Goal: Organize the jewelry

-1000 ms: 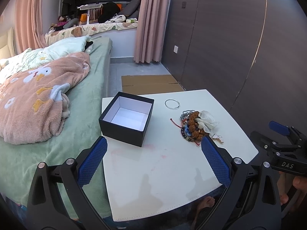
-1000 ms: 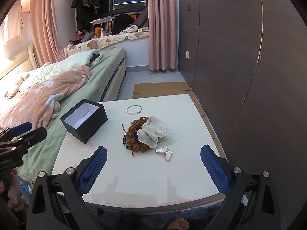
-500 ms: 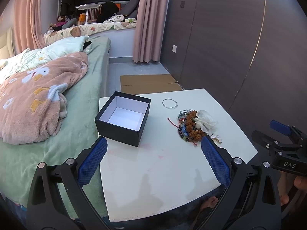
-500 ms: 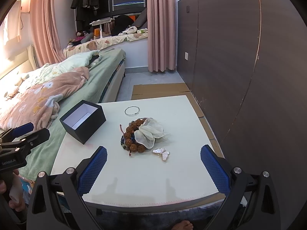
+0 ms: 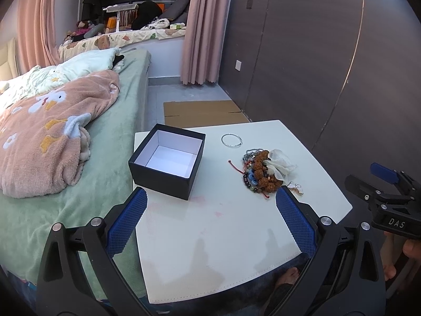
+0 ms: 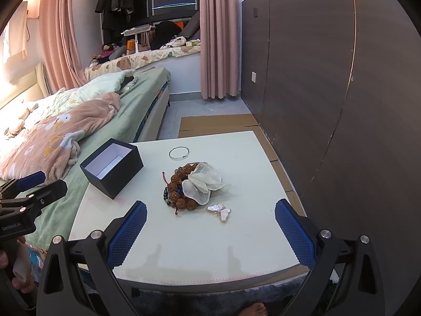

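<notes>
An open black box with a white inside stands empty on the left part of the white table. A silver bangle lies behind a heap of bead bracelets with a white sheer pouch on top. A pearly butterfly clip lies in front of the heap. My left gripper hovers open over the table's near part. My right gripper is open too, just short of the butterfly clip. Both hold nothing.
A bed with a pink blanket runs along the table's left side. Dark wall panels stand at the right. Flat cardboard lies on the floor behind the table. A bare foot shows under the table's front edge.
Both grippers have shifted slightly, the left one toward the table's left so the box and heap sit a little lower left. Nothing on the table has moved.
</notes>
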Demonstrator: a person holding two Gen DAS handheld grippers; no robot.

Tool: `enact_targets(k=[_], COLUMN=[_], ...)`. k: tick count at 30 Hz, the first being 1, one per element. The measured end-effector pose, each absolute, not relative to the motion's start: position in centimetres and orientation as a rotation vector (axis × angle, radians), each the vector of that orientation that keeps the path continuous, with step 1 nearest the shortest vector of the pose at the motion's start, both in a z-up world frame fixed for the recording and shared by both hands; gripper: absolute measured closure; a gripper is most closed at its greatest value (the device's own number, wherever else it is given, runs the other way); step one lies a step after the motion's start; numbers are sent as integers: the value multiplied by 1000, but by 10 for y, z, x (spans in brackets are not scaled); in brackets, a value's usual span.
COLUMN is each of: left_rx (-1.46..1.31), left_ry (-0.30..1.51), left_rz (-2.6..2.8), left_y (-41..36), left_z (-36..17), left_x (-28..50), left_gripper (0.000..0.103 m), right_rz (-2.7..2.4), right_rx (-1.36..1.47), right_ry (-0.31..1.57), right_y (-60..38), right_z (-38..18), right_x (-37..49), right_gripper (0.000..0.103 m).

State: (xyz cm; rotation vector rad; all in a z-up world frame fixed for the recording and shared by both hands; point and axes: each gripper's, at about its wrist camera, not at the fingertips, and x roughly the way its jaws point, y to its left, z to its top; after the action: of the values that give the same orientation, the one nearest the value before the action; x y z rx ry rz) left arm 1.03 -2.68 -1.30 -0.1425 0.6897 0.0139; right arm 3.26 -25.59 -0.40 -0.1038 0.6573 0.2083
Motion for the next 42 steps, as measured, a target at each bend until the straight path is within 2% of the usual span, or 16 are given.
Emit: enact_targets(k=[29, 31, 34, 38, 42], left_rx=[-177, -189, -199, -245, -284], left_ry=[665, 679, 708, 764, 826], left_rz=[-95, -112, -132, -159, -171], left_y=[-53, -56, -63, -67, -68], left_z=[-9, -14, -23, -38, -57], left_x=[28, 37, 50, 71, 87], left_gripper=[5, 6, 15, 26, 36], right_rz=[173, 191, 203, 213, 248], right_rx=[48, 110, 162, 252, 351], right_ry=[696, 710, 733, 780, 834], right_y=[-291, -299, -305, -311, -312], right_z=[-8, -11, -16, -28, -45], right_x=[51, 57, 68, 85, 106], right_gripper=[8, 11, 20, 24, 35])
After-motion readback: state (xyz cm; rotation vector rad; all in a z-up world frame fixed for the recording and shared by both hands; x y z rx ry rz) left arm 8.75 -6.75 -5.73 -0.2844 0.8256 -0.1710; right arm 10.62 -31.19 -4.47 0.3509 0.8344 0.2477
